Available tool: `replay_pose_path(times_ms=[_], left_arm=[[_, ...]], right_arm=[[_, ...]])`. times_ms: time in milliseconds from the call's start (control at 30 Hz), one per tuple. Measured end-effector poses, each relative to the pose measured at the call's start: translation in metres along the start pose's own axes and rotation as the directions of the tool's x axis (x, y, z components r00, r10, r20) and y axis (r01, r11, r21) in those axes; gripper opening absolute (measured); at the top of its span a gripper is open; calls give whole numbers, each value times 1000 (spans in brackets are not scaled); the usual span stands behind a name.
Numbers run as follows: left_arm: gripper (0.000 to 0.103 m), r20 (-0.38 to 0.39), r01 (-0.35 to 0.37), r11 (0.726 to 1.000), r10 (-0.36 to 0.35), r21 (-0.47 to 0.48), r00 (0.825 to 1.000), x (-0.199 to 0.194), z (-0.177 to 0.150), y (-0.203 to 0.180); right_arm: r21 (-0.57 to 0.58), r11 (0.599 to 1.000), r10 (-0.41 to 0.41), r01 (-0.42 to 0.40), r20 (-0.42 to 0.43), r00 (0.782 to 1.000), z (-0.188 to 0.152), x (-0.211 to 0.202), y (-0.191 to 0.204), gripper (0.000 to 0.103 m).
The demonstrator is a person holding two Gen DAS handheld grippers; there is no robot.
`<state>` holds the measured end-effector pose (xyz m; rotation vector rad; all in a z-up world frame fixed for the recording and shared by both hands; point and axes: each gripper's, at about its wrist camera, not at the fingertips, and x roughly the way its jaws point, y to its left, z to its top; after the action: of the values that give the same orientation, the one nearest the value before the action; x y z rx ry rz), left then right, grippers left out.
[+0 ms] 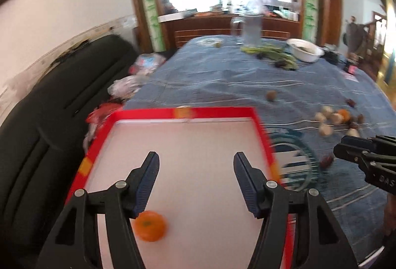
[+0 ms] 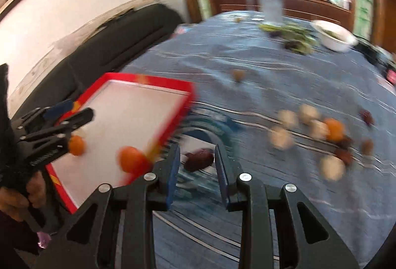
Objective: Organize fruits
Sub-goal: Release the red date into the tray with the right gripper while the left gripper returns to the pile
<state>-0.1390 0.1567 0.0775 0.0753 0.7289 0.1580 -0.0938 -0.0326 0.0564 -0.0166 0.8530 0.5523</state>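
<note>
Just orange [image 1: 149, 226] under left gripper [image 1: 195, 157]

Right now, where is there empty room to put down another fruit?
Most of the red-rimmed tray is bare white; only two oranges sit at its near end. The blue tablecloth between the tray and the white bowl is open too. It is crowded on the right, around the pale round fruits.

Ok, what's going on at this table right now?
A person is sorting fruit with tongs in each hand. The left tongs hang open and empty over the red tray, where two oranges lie. The right tongs, narrowly parted and empty, point at a dark fruit beside the tray. A loose pile of fruit waits further right.
</note>
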Motion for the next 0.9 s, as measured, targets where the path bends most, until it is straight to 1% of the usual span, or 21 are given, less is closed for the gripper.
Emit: replay_pose_path(times_ms=[100,200,333,400,500,667,733,800,867,900], left_arm=[[62,11,64,997,-65,50,998,-4,10,-25],[62,11,113,990,-114,84,993,-7,15,-45],[63,-12,187,976,-187,112,982,-8,21,-68],[63,-18,193,974,-192,118,981,-8,22,-75],[63,-18,186,974,-186,126,982,-10,20,-80],[63,-36,174,978,-171,118,985,-7,16,-81],[63,-44,172,979,-168,111,985,-4,15,-84],[63,-51,184,976,-179,113,983,-3,14,-87],[63,-53,196,973,-191,118,980,-5,12,-88],[63,-50,197,973,-192,121,980,-7,11,-88]], right_arm=[[33,998,-60,60,-1,998,-8,-13,-29,31],[97,990,-106,106,-3,994,-11,-22,-62,31],[152,980,-130,132,-21,991,-10,-21,-90,31],[167,977,-131,135,-37,991,-9,-16,-97,31],[183,974,-130,136,-42,991,-8,-13,-103,31],[224,972,-75,77,-19,997,-11,-14,-104,31],[199,979,-43,43,-6,999,-9,-15,-93,31],[156,987,-30,30,-6,1000,-5,-11,-78,31],[122,992,-42,43,-11,999,-1,-5,-68,31],[105,992,-67,68,-19,998,2,0,-64,31]])
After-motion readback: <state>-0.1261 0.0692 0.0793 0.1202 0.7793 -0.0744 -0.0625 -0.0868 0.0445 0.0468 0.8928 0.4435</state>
